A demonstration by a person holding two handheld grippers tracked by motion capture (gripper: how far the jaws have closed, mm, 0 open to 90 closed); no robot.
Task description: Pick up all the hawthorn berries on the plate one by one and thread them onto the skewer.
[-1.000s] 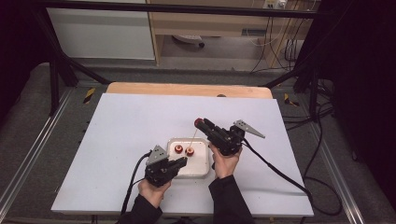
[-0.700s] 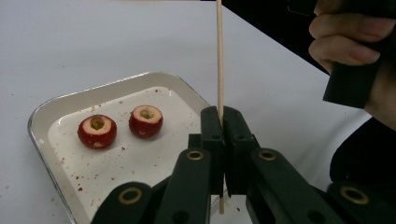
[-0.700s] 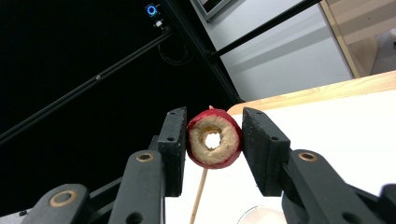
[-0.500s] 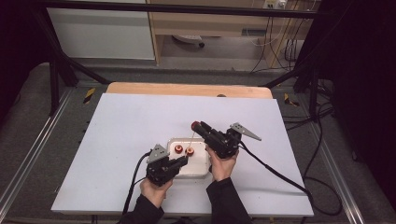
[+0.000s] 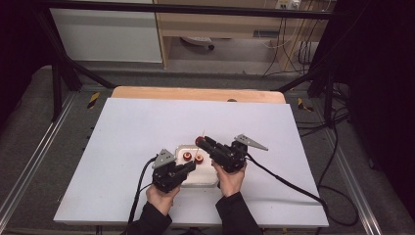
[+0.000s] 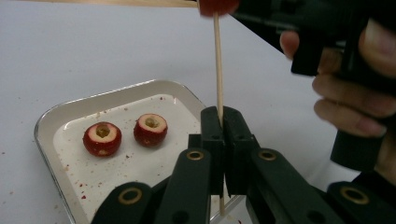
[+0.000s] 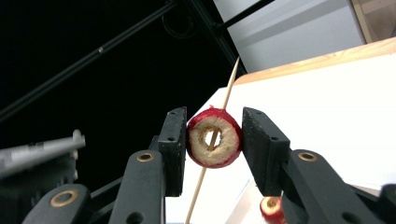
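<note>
Wooden skewer (image 6: 217, 60) stands upright, pinched near its lower end between the fully closed jaws of the left gripper (image 6: 222, 116), just over the near corner of the small metal tray (image 6: 46, 122). Higher up, the right gripper (image 7: 214, 135) has its jaws partly closed on a cored red fruit (image 7: 214, 138), probably a hawthorn, with the stick already passing through the hollow centre. Two more cored fruits (image 6: 102, 138) (image 6: 151, 129) wait side by side in the tray.

The step in hand looks to be sliding the fruit down the stick. To do it well, I would keep the left grip rigid and the stick vertical, and move the right hand straight along the stick's line so the hole stays centred. Any sideways drift could bend or snap the thin wood, or split the fruit's soft wall. Squeeze only enough to stop the fruit turning, and stop short of the left jaws, leaving room for the next two
</note>
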